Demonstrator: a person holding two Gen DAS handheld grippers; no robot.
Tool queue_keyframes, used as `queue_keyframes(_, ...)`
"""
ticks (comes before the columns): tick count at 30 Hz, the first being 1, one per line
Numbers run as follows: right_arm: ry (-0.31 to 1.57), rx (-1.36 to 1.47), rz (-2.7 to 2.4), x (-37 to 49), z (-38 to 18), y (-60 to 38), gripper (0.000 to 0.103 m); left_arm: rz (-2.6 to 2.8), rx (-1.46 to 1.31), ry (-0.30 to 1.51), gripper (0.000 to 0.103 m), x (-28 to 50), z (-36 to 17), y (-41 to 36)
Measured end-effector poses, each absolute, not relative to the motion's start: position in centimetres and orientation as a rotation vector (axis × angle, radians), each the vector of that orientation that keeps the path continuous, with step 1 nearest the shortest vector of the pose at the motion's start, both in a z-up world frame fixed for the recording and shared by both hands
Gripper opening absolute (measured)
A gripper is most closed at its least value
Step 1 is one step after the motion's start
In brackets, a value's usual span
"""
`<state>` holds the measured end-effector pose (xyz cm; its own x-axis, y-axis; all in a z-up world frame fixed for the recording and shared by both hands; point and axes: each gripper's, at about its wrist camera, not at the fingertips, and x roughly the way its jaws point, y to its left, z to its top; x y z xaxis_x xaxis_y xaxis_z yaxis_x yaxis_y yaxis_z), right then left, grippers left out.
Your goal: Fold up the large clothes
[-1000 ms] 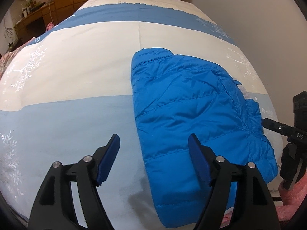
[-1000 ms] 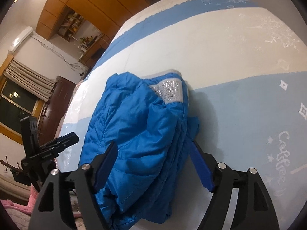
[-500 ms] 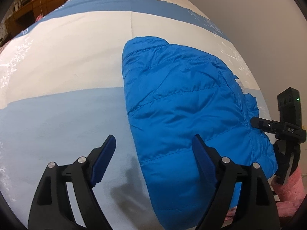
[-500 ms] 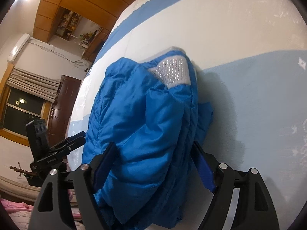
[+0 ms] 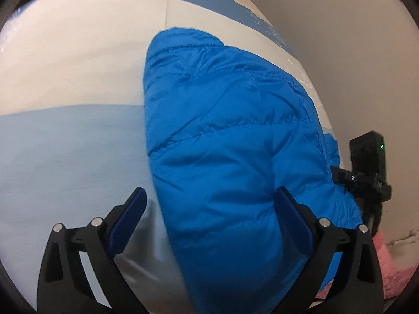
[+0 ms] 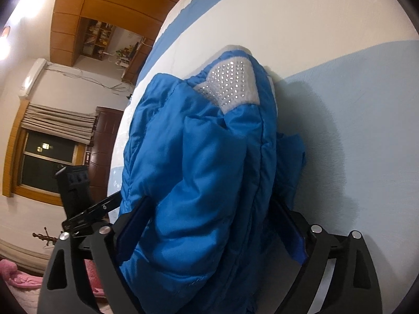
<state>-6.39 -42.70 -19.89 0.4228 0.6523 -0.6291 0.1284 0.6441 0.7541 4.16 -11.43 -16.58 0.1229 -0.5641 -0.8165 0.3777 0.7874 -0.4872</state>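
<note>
Left wrist view: the bright blue quilted puffer jacket [image 5: 230, 151], already folded into a compact bundle, fills the centre and right of the frame, lying on a bed covered with a cream and pale blue striped sheet [image 5: 73, 136]; the left gripper [image 5: 209, 222] occupies the lower edge with its blue-padded fingers [image 5: 125, 222] spread wide, one on bare sheet at lower left, the other over the jacket's near end at lower centre-right; nothing is clasped; the straddling pose suggests an approach to the near edge, so that the padded layers can be taken together. At the right edge the black body of the right gripper [image 5: 366, 172] meets the jacket's far side.

Right wrist view: the same jacket rises through the centre, its white knitted cuff studded with small rhinestones [image 6: 230, 86] at upper centre; the right gripper [image 6: 209, 225] sits at the bottom, fingers [image 6: 131, 225] apart with the jacket's bulk between them; whether the pads press the cloth cannot be told; bracketing both flanks probably keeps the slippery stack from spreading. The left gripper appears at lower left, beside a dark window [image 6: 49, 162].
</note>
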Motion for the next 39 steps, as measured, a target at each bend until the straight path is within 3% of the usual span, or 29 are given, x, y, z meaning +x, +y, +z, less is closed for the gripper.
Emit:
queue_keyframes(8, 1.064, 0.906, 0.449, -6.4, -21.7, -43.3, 0.092, -0.817, -0.356, 1.321, 0.1, 5.5, -19.4, -12.3)
queue_keyframes(10, 1.053, 0.914, 0.462, -6.7, -21.9, -43.7, 0.082, -0.819, -0.355, 1.311, 0.098, 5.3, -19.2, -12.6)
queue_keyframes(12, 1.034, 0.941, 0.481, -7.1, -21.8, -44.1, 0.064, -0.817, -0.354, 1.299, 0.088, 4.9, -18.9, -12.5)
queue_keyframes(14, 1.012, 0.958, 0.493, -7.7, -21.7, -44.4, 0.052, -0.828, -0.337, 1.279, 0.083, 4.4, -18.2, -12.4)
queue_keyframes(18, 0.982, 0.973, 0.504, -8.4, -21.2, -44.6, 0.042, -0.845, -0.346, 1.267, 0.076, 4.1, -17.7, -12.2)
queue_keyframes(28, 0.962, 0.95, 0.483, -8.2, -19.4, -43.5, 0.037, -0.867, -0.367, 1.245, 0.07, 4.4, -17.3, -11.7)
queue_keyframes(39, 0.899, 0.83, 0.567, -3.4, -13.7, -40.6, 0.035, -0.846, -0.345, 1.113, 0.068, 6.8, -12.0, -8.7)
